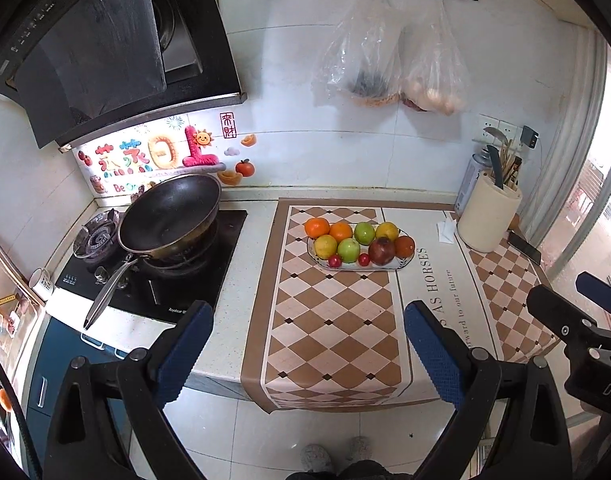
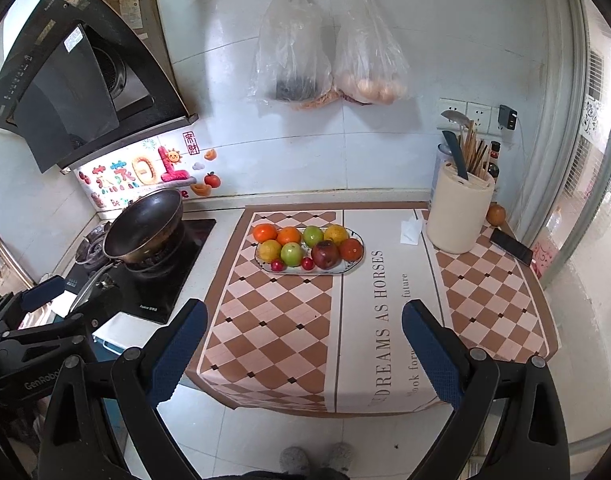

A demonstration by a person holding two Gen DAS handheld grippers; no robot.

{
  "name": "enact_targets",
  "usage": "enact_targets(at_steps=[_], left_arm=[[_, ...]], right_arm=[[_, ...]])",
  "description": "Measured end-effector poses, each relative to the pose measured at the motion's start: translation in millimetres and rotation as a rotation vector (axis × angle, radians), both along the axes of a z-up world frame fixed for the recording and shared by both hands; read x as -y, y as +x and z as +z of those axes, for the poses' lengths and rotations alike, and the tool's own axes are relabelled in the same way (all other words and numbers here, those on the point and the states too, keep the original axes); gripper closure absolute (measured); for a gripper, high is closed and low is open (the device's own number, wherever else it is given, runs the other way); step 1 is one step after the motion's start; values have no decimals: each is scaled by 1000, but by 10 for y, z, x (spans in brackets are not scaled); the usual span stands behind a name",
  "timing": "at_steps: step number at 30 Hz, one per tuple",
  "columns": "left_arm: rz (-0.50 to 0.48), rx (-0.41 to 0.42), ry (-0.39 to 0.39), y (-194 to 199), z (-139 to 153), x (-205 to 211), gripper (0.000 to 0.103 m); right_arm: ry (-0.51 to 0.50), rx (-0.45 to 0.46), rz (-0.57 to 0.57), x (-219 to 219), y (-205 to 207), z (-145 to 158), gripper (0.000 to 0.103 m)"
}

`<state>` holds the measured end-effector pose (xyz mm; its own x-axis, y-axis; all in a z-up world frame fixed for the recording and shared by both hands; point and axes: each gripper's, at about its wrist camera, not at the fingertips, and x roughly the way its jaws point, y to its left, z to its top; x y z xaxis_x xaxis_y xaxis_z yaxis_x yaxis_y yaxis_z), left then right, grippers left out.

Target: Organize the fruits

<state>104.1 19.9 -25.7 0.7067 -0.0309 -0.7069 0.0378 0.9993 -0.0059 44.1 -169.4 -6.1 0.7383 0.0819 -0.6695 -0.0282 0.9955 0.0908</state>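
An oval white plate (image 1: 389,267) (image 2: 355,234) sits on the checkered mat at the back of the counter. It holds several fruits: oranges (image 1: 317,227) (image 2: 264,233), green apples (image 1: 348,250) (image 2: 292,254), yellow fruits (image 1: 326,246), a dark red pomegranate (image 1: 382,251) (image 2: 326,254) and small red fruits (image 1: 334,261) (image 2: 278,265). My left gripper (image 1: 307,336) is open and empty, held back over the counter's front edge. My right gripper (image 2: 303,334) is open and empty, also well short of the plate. Each gripper shows at the side of the other's view.
A black wok (image 1: 169,212) (image 2: 143,224) sits on the gas stove at left. A cream utensil holder (image 1: 487,216) (image 2: 459,212) stands at the back right, with a phone (image 2: 510,246) and a folded tissue (image 2: 410,231) nearby. Two plastic bags (image 2: 329,64) hang on the wall.
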Motion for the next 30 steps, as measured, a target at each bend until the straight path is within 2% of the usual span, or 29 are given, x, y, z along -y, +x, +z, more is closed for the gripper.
enact_targets(at_steps=[8, 11, 14, 23, 30], left_arm=[[14, -9, -6, 156, -64, 57, 5], [15, -18, 2, 298, -110, 106, 5], [22, -24, 5, 446, -167, 143, 0], [44, -67, 29, 913, -383, 252, 0], [50, -107, 50, 1204, -554, 323, 0]], right_arm=[[-22, 0, -17, 36, 164, -45, 2], [-31, -2, -29, 72, 345, -91, 2], [-45, -9, -43, 127, 579, -166, 2], [-72, -62, -58, 266, 1210, -465, 2], [-69, -114, -54, 336, 1485, -709, 2]])
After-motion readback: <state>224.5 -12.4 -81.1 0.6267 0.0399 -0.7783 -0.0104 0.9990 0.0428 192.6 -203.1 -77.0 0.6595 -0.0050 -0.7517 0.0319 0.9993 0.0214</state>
